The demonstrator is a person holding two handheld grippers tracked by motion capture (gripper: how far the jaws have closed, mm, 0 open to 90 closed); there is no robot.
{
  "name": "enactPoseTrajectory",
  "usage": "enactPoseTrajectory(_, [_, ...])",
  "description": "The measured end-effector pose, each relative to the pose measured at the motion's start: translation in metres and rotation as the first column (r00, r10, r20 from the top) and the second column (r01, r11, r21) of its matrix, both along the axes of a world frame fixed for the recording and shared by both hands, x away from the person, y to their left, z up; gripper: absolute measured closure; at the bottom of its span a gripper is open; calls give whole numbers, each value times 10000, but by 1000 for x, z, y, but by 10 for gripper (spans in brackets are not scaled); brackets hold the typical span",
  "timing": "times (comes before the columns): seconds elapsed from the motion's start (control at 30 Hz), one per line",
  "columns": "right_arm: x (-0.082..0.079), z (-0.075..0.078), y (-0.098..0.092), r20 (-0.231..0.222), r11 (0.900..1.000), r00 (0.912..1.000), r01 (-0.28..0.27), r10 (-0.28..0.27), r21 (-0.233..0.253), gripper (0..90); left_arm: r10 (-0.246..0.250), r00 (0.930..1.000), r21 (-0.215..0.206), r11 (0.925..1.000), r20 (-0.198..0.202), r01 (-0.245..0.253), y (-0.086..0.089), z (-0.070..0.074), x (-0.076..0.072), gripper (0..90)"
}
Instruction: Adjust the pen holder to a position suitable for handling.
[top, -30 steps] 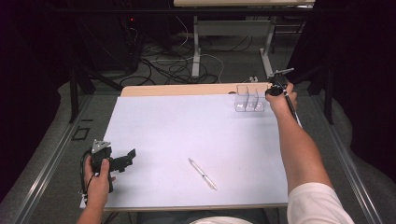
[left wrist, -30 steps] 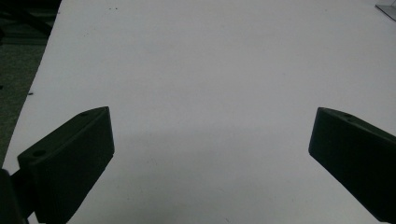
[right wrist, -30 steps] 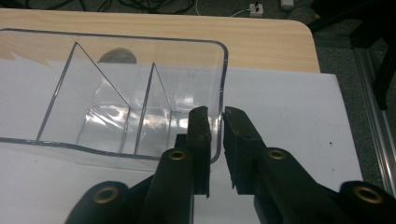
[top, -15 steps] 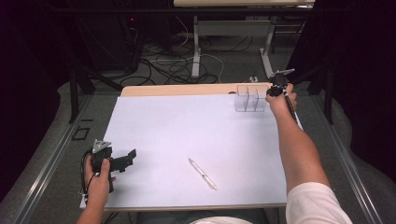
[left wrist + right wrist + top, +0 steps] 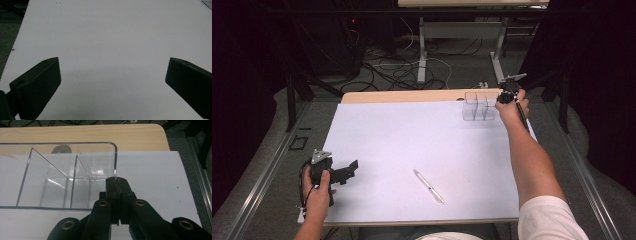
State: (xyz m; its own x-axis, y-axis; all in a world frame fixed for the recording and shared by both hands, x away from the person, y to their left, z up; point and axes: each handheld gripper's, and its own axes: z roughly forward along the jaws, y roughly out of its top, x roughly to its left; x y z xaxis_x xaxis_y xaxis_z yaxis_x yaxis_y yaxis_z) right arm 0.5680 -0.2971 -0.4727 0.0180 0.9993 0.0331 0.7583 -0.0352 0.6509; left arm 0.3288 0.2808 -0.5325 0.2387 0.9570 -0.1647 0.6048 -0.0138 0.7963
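The right gripper's (image 5: pixel 117 185) jaws are pressed together on the near end wall of the clear organizer (image 5: pixel 62 177), as the right gripper view shows: the thin clear wall runs down into the seam between the two black tips. The organizer stands upright on the white sheet (image 5: pixel 155 170), split by clear dividers into compartments, and the pale wooden table edge (image 5: pixel 100 133) runs behind it.

In the left gripper view, the left gripper's (image 5: pixel 112 82) jaws stand wide apart, one at each lower corner, with bare white sheet (image 5: pixel 112 37) between them and nothing held.

In the high view, the right gripper (image 5: pixel 507 94) sits at the far right of the table, touching the right end of the clear organizer (image 5: pixel 477 106), which stands at the far edge of the white sheet (image 5: pixel 412 135), just beside the strip of wooden table edge (image 5: pixel 412 96). The person's right arm stretches forward to reach it. The left gripper (image 5: pixel 347 170) rests low at the near left corner of the sheet, held in the left hand (image 5: pixel 318 192), well apart from the organizer. A pen (image 5: pixel 428 186) lies on the sheet near the front edge, between the two arms, touched by neither gripper.
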Motion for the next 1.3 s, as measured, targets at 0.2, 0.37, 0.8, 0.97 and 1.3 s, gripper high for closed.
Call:
enactPoseTrajectory(0.2, [-5,2,7,-282,9995,9994,-192,199,268,895,-108,9999,39,9999,-80,108,-1,0,1,3])
enactPoseTrajectory(0.37, [-13,2,15,-451,9990,9986,-247,264,377,895,-164,9999,32,9999,51,164,-3,0,2,3])
enactPoseTrajectory(0.8, [-51,5,57,-903,9961,9930,-717,761,510,894,-863,9962,108,9962,81,862,-13,2,11,2])
enactPoseTrajectory(0.97, [-65,5,76,-1061,9939,9895,-924,984,604,894,-952,9954,55,9955,99,951,-15,2,14,3])
enactPoseTrajectory(1.3, [-90,6,109,-1357,9800,9720,-1826,1920,787,889,-1103,9938,52,9939,99,1103,-21,3,17,2])
